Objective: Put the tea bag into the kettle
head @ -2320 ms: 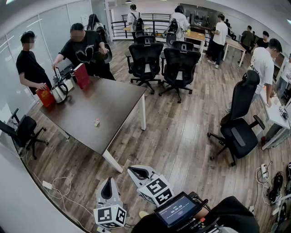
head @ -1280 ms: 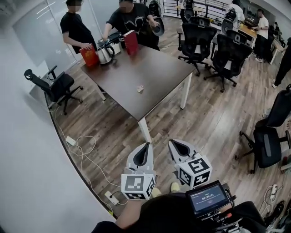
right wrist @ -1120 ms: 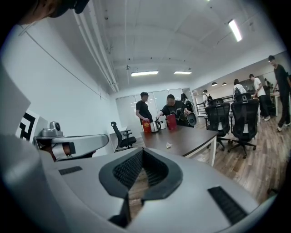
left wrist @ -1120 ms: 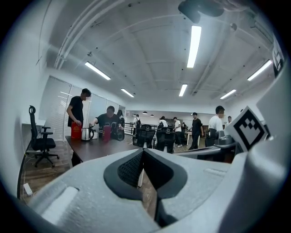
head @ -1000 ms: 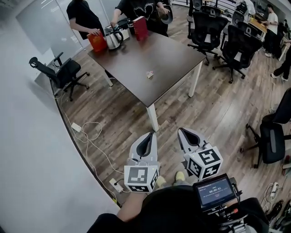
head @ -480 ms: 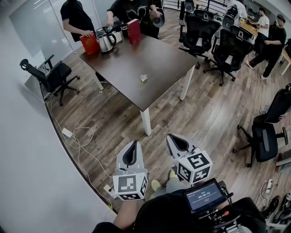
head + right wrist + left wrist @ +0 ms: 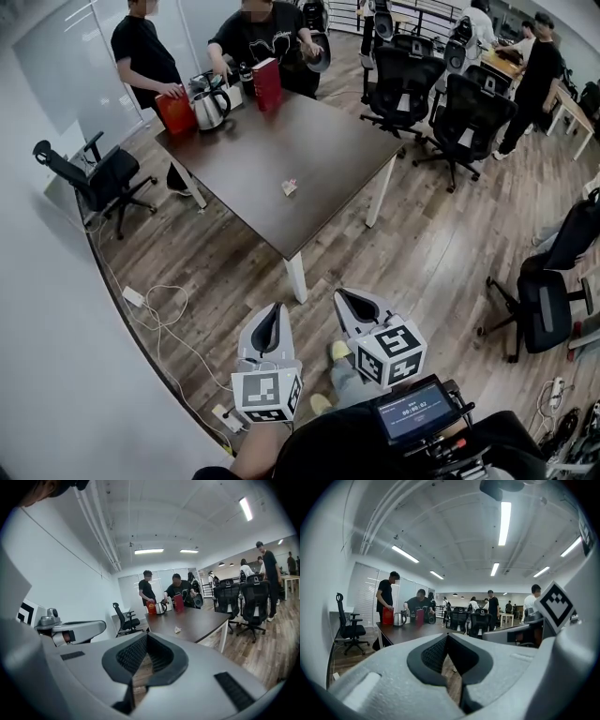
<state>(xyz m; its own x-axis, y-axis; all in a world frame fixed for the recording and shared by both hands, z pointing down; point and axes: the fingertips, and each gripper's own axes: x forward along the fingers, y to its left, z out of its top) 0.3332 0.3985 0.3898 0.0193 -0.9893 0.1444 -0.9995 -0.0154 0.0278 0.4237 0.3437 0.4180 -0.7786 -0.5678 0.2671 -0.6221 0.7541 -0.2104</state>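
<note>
Dark wood of the bench [image 7: 319, 141] has swung straight ahead, yet the left hand-held gripper [image 7: 275, 307] and right hand-held gripper [image 7: 339, 294], both clenched empty, hang well short of the tea bag [image 7: 290, 187] near its front edge and the kettle [image 7: 208, 110] at its far left corner, so the approach probably comes first.

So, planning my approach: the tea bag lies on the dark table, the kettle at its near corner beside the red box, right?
No: the head view shows the kettle at the far corner of the table, beside the red box. The rest holds.
</note>
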